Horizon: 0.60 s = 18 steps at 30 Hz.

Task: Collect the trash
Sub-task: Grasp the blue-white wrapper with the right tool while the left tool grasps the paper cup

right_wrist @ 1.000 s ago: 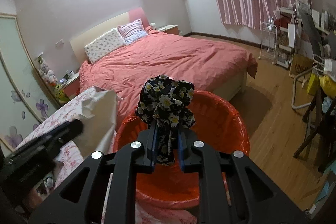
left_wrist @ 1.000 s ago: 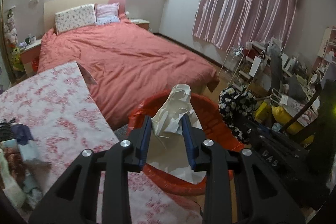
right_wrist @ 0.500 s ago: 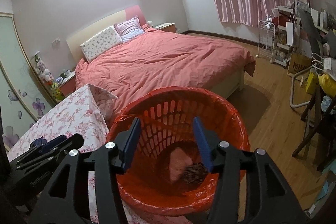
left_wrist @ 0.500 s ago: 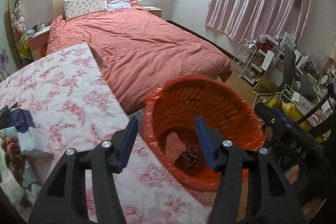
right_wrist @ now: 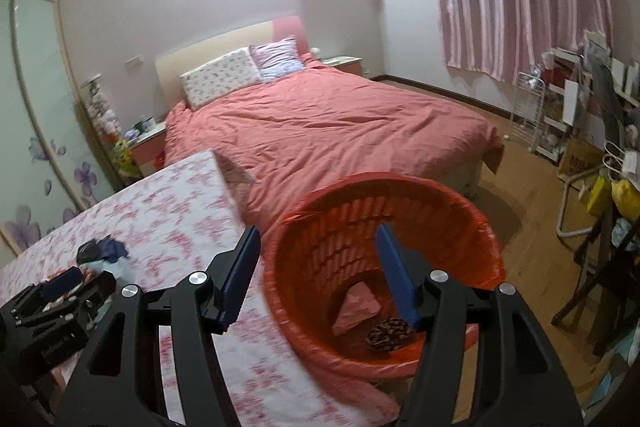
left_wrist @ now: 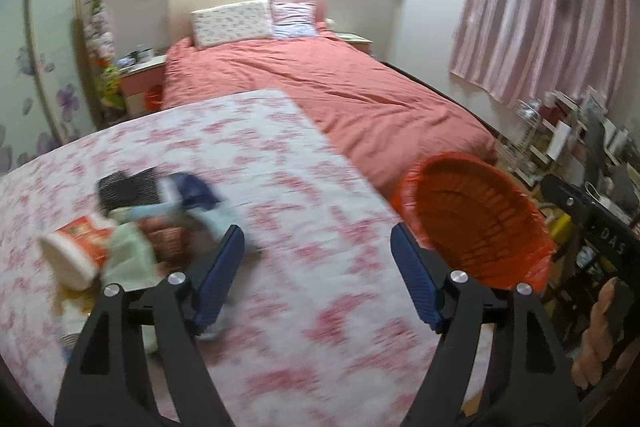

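The trash pile lies on the surface, just left of the left claw, which has just been opening, empty; the right claw, also just opening, empty, is over the bin, farther away

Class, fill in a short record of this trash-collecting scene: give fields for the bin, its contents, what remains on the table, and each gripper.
bin: red basket with red liner, beside the table
bin contents: a pink scrap and a dark patterned piece at the bottom
table: floral cloth, with a pile of trash left on it
left gripper: open, empty, jaws just been opening, facing the pile
right gripper: open, empty, jaws just been opening, over the basket
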Motion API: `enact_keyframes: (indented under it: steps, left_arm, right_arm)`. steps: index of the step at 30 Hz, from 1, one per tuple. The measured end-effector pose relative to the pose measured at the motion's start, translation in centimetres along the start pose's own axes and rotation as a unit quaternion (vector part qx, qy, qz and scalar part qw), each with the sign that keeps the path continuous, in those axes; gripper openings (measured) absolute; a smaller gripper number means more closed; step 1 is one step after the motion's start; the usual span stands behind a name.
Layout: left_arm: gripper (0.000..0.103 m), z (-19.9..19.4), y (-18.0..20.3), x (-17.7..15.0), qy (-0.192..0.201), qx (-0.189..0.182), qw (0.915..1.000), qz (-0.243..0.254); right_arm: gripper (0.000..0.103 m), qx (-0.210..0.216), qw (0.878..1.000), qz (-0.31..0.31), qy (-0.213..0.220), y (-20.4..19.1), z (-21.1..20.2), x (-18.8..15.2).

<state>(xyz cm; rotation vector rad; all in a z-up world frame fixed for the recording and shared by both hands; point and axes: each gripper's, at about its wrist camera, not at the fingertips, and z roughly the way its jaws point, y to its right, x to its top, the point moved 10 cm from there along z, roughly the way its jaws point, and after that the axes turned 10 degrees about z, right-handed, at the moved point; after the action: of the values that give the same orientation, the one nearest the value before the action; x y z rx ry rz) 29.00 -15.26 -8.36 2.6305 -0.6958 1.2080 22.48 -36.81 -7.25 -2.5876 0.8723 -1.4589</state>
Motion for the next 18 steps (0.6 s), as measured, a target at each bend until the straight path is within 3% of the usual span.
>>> enact_keyframes:
  steps: [6,12,18]
  left_arm:
    - [0.075,-2.5,-7.3,-2.3,0.002,0.06,0.9975,-0.037]
    - [0.075,-4.5,-14.8,-5.6,-0.006,0.122,0.9898,-0.075]
    - [0.075,-5.2,-18.8,-7.5,-0.014,0.136,0.984,-0.115]
  right_arm:
    - [0.061,0.024,0.999,-0.035,-0.018,-4.4,0.0,-2.1]
    - [0.061,0.054,0.994,-0.075,-0.055,-9.4,1.0,-5.4]
    - [0.06,0.085,0.987,-0.104,-0.09,-13.8,2.1,-8.2]
